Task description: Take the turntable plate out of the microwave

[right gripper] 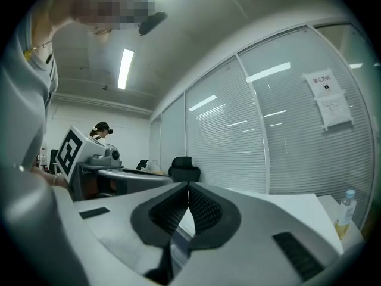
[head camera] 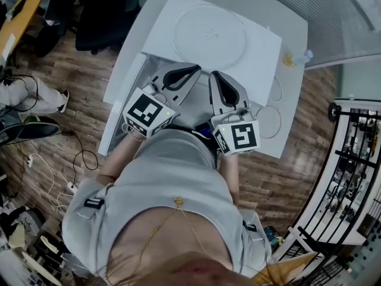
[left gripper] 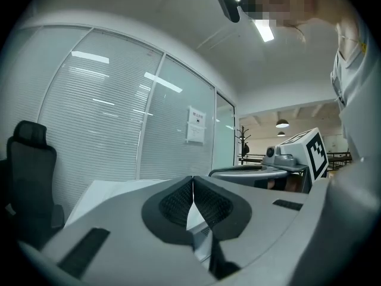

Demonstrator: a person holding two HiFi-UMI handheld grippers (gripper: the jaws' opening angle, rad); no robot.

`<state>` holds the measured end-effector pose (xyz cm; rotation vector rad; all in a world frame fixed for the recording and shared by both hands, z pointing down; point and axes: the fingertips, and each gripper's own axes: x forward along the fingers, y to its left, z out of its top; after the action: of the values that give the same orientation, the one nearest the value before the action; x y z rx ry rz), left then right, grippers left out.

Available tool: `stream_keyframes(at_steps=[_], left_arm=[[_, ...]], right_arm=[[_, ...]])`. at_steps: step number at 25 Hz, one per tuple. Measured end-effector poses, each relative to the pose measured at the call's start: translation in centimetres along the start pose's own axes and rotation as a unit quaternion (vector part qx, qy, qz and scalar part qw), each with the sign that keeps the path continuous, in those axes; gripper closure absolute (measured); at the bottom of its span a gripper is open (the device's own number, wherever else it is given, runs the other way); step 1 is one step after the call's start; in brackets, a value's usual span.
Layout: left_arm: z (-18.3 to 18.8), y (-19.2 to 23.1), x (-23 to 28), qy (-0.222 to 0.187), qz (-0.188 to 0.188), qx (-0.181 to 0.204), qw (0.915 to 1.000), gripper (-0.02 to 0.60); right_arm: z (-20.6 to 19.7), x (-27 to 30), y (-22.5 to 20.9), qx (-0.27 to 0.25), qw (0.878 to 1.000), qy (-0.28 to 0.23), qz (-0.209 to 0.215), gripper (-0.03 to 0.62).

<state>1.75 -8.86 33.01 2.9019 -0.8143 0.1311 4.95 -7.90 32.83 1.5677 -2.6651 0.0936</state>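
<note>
Black office chair (head camera: 98, 14) stands on the wood-plank floor (head camera: 65, 94), off the left edge of the curved white worktop (head camera: 284, 18). A glass partition with closed blinds (left gripper: 113, 130) runs behind the worktop's far edge.

White box-shaped microwave (head camera: 257, 52) sits on the worktop, seen from above. Its white door (head camera: 119, 115) appears swung out at the left front corner. Round clear glass turntable plate (head camera: 208, 33) lies flat on the microwave's top panel, about centred, outside the cavity and apart from both tools.

Left tool (head camera: 191, 71) is held in front of the microwave, just right of the door, and points roughly level toward the oven. In the left gripper view its black ribbed pads (left gripper: 174, 204) meet at the tips with nothing between them: closed and empty. Its marker cube (head camera: 147, 112) faces up toward the head camera.

Right tool (head camera: 215, 81) is held just beside the left tool, near it but apart, and points the same way. In the right gripper view its ribbed pads (right gripper: 205, 210) meet tip to tip with nothing gripped: closed and empty. Its marker cube (head camera: 238, 137) also faces up.

The person's grey-shirted torso (head camera: 172, 183) fills the lower middle of the head view, behind both tools.

Two faint round outlines (head camera: 269, 121) lie on the worktop near its right front corner; what they are cannot be told. A small clear plastic bottle with yellowish contents (head camera: 299, 58) is at the worktop's right edge, well apart from the microwave.
</note>
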Motion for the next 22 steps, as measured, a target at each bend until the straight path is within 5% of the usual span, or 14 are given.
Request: stream_keyframes(at_steps=[22], left_arm=[[3.9,-1.9,-1.0,-0.044,-0.016,-0.007,0.9989,0.552]], right_arm=[[4.7,-2.2,-0.1,-0.014,0.999,-0.032,-0.005,0.576]])
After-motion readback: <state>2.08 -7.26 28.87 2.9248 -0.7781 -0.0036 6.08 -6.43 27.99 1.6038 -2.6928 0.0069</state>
